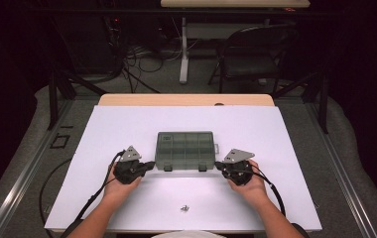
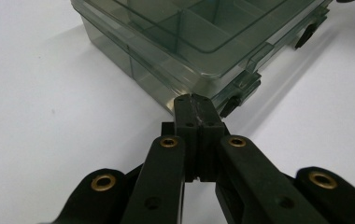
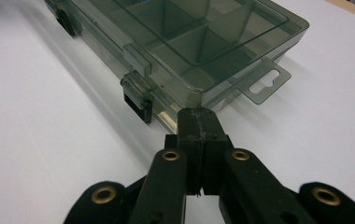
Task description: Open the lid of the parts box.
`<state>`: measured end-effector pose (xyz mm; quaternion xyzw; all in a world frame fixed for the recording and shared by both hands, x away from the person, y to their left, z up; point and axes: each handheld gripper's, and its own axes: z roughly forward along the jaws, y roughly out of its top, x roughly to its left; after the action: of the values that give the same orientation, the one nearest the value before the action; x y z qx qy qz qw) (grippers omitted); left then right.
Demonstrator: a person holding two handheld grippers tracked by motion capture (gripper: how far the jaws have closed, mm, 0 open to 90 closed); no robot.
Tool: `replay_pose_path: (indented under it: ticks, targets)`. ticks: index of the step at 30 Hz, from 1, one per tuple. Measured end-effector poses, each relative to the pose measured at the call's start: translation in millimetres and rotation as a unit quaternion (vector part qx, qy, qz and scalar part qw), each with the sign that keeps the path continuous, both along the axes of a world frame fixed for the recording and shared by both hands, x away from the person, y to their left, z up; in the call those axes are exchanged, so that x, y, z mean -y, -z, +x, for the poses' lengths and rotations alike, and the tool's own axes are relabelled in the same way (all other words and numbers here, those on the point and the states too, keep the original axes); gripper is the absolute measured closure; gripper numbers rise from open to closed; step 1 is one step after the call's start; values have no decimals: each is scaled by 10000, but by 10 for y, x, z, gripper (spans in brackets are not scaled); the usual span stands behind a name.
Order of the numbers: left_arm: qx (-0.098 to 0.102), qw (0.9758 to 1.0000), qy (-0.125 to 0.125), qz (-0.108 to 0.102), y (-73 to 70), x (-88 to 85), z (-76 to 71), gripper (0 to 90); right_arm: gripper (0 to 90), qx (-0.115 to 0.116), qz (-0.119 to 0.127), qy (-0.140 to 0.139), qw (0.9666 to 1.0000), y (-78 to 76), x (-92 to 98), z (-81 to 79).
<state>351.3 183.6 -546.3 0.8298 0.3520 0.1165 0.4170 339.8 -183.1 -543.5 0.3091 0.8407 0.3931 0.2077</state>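
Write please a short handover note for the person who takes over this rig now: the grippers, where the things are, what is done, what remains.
Left gripper: jaws shut, holding nothing, tips at the near left corner of the compartment box.
Right gripper: jaws shut, holding nothing, tips at the box's near right corner.
The box lies flat mid-table on the white sheet, lid closed, both front latches down. A small metal part lies near the front edge.
Done: nothing visibly.
Left: probably open the latches and lid.

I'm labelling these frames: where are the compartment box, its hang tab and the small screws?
compartment box [image 1: 185, 148], high view, middle of its clear lid.
hang tab [image 3: 264, 83], right gripper view, the flat slotted tab.
small screws [image 1: 185, 208], high view, the little cluster's middle.
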Motion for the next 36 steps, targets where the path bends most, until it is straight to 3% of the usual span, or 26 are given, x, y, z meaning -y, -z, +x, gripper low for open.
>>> replay_pose_path:
  ticks: [8, 11, 22, 26, 31, 36]
  targets:
    - [33, 9996, -35, -262, -34, -7, -11, 897, 873, 71, 104, 28, 9999, -28, 7, -9]
    - [82, 9995, -80, -282, -43, -9, -14, 870, 849, 112, 221, 44, 9997, -43, 6, -12]
    - [160, 9990, -189, -361, -65, -17, -15, 789, 802, 219, 262, 131, 9993, -65, 4, -18]
    - [267, 9986, -288, -360, -93, -23, -1, 722, 757, 299, 341, 217, 9987, -97, 8, -19]
    - [484, 9979, -388, -197, -142, 12, 6, 660, 712, 491, 336, 363, 9976, -158, -7, -11]
    - [612, 9971, -416, -172, -196, 20, 17, 655, 708, 628, 250, 415, 9968, -199, -33, -13]
